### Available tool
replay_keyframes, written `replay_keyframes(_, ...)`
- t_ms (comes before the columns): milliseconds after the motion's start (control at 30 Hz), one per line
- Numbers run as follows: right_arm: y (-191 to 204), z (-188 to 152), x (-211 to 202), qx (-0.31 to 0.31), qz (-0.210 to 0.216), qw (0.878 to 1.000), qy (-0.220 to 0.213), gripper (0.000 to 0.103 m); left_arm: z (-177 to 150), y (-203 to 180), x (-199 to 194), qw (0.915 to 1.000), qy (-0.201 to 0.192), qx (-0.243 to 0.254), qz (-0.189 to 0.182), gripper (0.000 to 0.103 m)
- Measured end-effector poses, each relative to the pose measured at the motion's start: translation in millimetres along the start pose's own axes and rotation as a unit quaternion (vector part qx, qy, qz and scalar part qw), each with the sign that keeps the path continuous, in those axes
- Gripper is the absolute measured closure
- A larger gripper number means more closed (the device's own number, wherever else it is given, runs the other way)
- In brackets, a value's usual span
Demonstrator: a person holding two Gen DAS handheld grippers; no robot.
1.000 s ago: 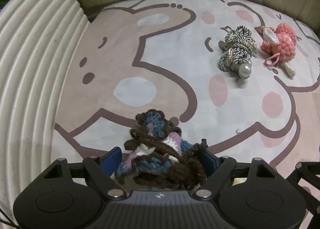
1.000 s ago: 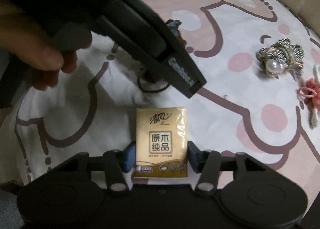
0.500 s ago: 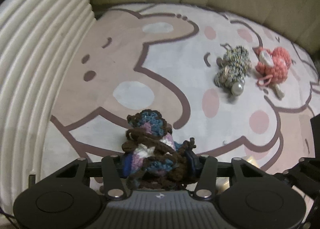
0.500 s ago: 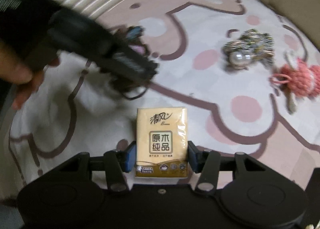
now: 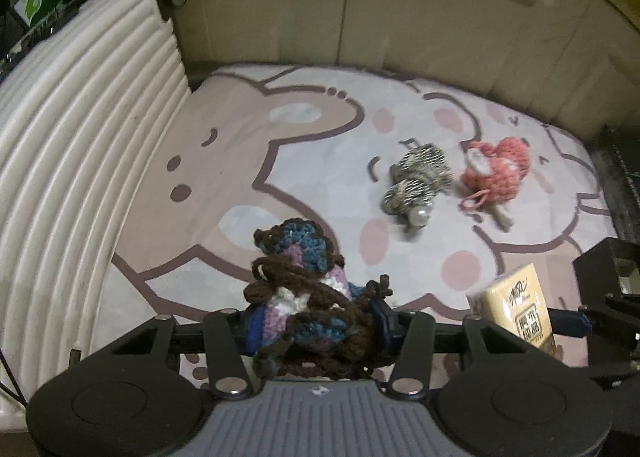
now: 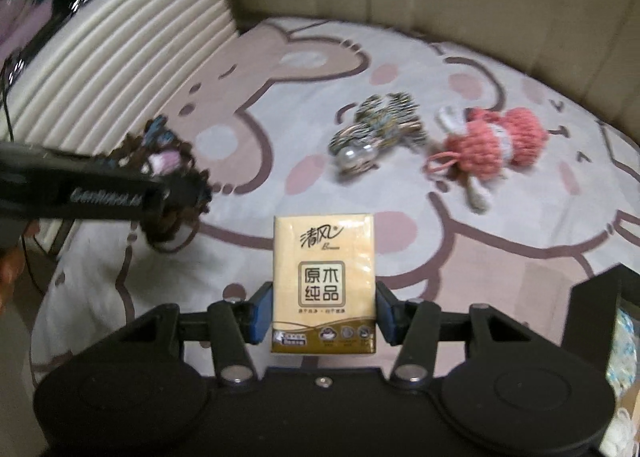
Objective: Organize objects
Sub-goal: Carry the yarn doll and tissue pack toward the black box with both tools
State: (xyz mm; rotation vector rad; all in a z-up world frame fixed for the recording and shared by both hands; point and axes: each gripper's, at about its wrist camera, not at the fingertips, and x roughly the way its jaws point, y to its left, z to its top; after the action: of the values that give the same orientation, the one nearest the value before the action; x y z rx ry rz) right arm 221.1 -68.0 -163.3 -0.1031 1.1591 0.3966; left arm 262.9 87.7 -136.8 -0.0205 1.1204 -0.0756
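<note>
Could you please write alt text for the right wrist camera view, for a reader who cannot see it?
The right gripper clamps an upright yellow paper tissue pack above a cartoon-printed pink and white mat. Beyond lie a striped braided cord ornament with a pearl and a pink crocheted doll; at left, the left gripper holds a brown and blue crocheted piece.

Open mat [image 5: 224, 161] is seen ahead and left of the left gripper [image 5: 316, 327]. Passage ahead-right is blocked by the striped pearl ornament [image 5: 416, 185] and pink crochet toy [image 5: 496, 173]. The left is bounded by a ribbed cushion [image 5: 80, 161].
</note>
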Motion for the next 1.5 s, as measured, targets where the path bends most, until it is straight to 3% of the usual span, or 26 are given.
replay_keyframes(467, -41.2, -10.7, -57.6, 0.052, -0.020, 0.997, -0.059, 0.050, -6.0, -42.1, -31.8, 0.9987, -0.037, 0.030, -0.019, 0.052)
replay_keyframes(1000, -110.5, -35.6, -105.7, 0.095, -0.036, 0.989, -0.103, 0.050, 5.2, -114.7, -44.0, 0.9929, -0.071, 0.058, -0.076, 0.052)
replay_keyframes(1500, -186.5, -70.5, -111.0, 0.160, -0.086, 0.978, -0.099, 0.050, 12.2, -190.3, -38.0, 0.9819, -0.086, 0.100, -0.136, 0.052)
